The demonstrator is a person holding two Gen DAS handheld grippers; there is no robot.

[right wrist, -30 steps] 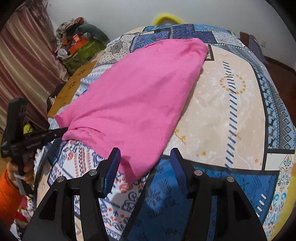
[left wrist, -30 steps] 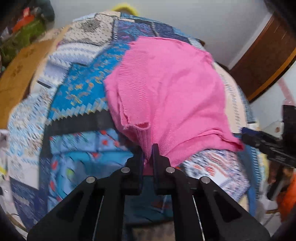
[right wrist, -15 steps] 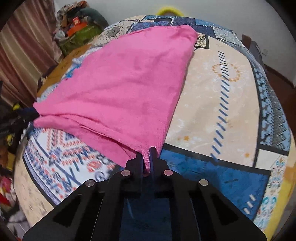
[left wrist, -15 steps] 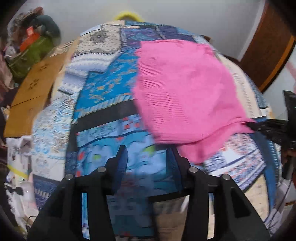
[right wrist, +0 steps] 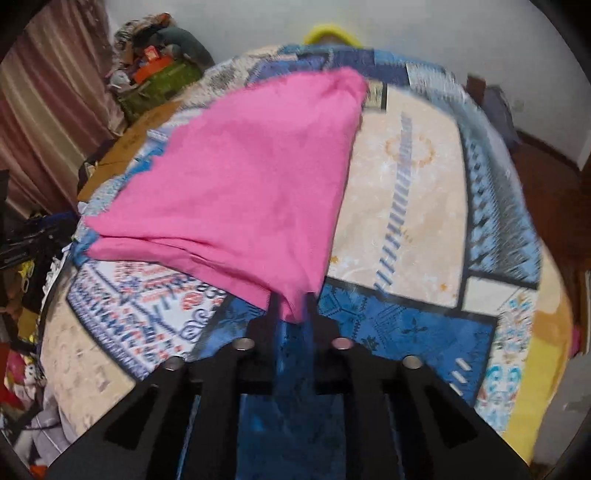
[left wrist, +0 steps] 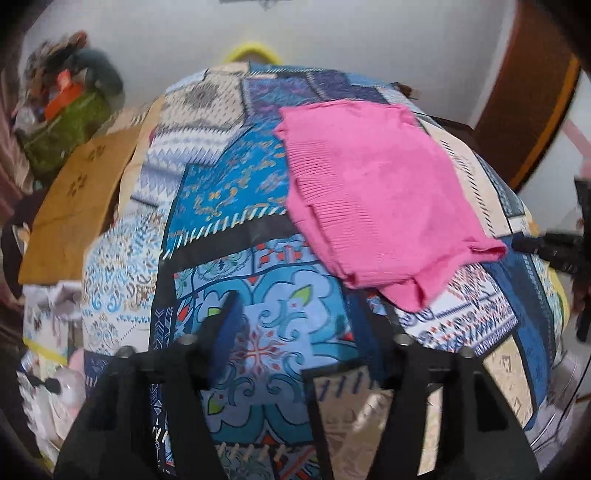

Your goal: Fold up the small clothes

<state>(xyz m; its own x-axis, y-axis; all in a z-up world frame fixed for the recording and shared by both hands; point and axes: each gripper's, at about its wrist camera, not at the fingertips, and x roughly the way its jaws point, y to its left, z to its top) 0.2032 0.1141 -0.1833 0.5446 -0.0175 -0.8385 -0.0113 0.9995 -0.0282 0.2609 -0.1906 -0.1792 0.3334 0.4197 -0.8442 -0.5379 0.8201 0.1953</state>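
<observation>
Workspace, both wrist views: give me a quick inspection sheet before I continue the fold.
Surface: patchwork bedspread, patterned blue, cream and white.
Job's things: pink garment lies on it, partly folded, ribbed edge on its left in the left wrist view.
Clutter: brown cardboard and a green bag off the far left edge.
Grippers: left gripper open, clear of the cloth; right gripper shut on the garment's near corner.
Cables: nothing seen.
Surroundings: white wall, striped curtain, yellow object behind the bed.
</observation>
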